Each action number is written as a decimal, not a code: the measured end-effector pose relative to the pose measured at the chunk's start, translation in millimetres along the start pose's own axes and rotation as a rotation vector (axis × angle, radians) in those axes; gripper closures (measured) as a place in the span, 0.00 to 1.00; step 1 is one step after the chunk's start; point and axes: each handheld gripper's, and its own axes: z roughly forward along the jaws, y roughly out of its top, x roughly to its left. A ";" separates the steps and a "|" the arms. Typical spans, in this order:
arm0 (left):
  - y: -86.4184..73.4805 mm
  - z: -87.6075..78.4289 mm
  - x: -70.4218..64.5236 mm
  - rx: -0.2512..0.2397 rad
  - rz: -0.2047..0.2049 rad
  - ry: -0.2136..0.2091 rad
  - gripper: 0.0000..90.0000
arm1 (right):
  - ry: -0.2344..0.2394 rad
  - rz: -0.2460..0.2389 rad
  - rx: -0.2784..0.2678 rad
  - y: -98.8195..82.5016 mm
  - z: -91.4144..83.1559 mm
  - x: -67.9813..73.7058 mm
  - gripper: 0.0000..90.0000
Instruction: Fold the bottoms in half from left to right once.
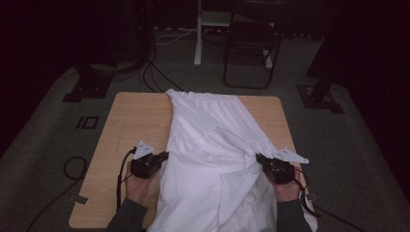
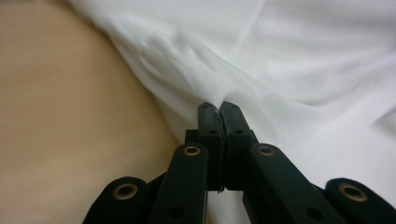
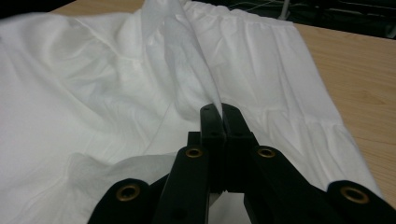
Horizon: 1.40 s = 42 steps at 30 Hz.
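Note:
A white garment (image 1: 212,145) with a gathered band at its far end lies lengthwise on the wooden table (image 1: 130,121) and hangs over the near edge. My left gripper (image 1: 164,155) pinches the garment's left edge; in the left gripper view the jaws meet on a tuck of white cloth (image 2: 261,60), with the left gripper (image 2: 219,106) shut. My right gripper (image 1: 258,157) grips a raised fold at the garment's right side; in the right gripper view the right gripper (image 3: 219,108) is closed on a thin ridge of cloth (image 3: 177,42) that runs away from the tips.
Bare wood (image 2: 60,116) lies left of the garment and a strip of table (image 3: 355,70) to its right. Beyond the table stand a dark chair (image 1: 251,43), a white stand leg (image 1: 197,34) and cables (image 1: 150,72) on the grey floor.

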 end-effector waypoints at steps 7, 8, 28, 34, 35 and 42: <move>22.5 -19.4 -11.7 -0.058 0.022 0.024 0.99 | -0.065 0.026 -0.059 4.8 -18.2 -18.6 0.99; 21.3 -13.5 -12.9 -0.041 0.021 0.008 0.99 | -0.070 0.046 -0.082 6.9 -24.2 -25.8 0.99; -25.4 103.7 -33.8 0.288 0.156 0.113 0.88 | -0.197 0.117 0.228 -67.3 36.0 -104.5 0.98; -16.5 108.5 -4.6 0.300 0.172 0.199 0.92 | -0.154 0.077 0.260 -63.1 47.0 -90.2 0.98; -13.8 110.0 2.9 0.305 0.167 0.221 0.92 | -0.139 0.067 0.261 -62.0 49.2 -87.0 0.98; 7.9 127.6 51.1 0.338 0.113 0.322 0.92 | -0.091 0.000 0.272 -46.2 77.4 -67.1 0.97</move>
